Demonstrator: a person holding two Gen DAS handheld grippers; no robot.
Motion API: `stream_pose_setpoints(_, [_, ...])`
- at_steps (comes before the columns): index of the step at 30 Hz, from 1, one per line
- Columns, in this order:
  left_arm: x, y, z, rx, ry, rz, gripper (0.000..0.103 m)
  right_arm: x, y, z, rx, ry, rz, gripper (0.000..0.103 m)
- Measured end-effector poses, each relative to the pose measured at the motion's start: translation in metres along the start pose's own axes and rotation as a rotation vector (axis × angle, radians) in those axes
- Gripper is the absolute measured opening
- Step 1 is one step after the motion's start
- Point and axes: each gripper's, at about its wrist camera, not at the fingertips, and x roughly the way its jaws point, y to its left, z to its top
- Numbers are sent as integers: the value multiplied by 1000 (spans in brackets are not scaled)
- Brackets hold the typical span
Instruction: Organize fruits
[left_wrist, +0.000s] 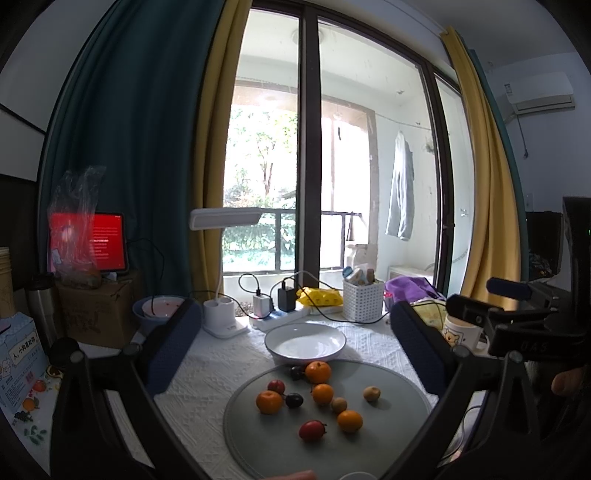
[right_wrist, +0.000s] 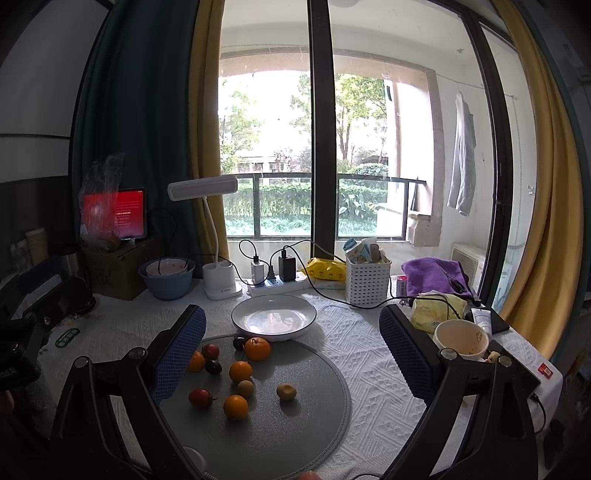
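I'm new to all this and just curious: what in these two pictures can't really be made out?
- Orange, right wrist view: partly behind the right gripper's finger.
- Tablet text, left wrist view: too small to read.
- Pale round thing, left wrist view: cut off by the bottom edge.
- Blue bowl, left wrist view: partly behind the left gripper's finger.

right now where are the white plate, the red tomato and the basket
white plate (left_wrist: 334, 338), left wrist view, on its right rim
red tomato (left_wrist: 311, 430), left wrist view, middle of its skin
basket (right_wrist: 367, 282), right wrist view, on its front wall
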Motion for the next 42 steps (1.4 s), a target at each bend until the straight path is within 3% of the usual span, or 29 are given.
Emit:
stream_pose_setpoints(24, [4,-1,-7,-9,28,-10,103,6,-1,-4,-3,24,-2,97])
stream_pose_setpoints(31, [29,0,-28,-17,140,-10,103,30,-2,-19,4,103,-8,97])
stream_pose_setpoints(42, [85,9,-83,-39,405,-5,102,86,7,-53,6,276,30,97])
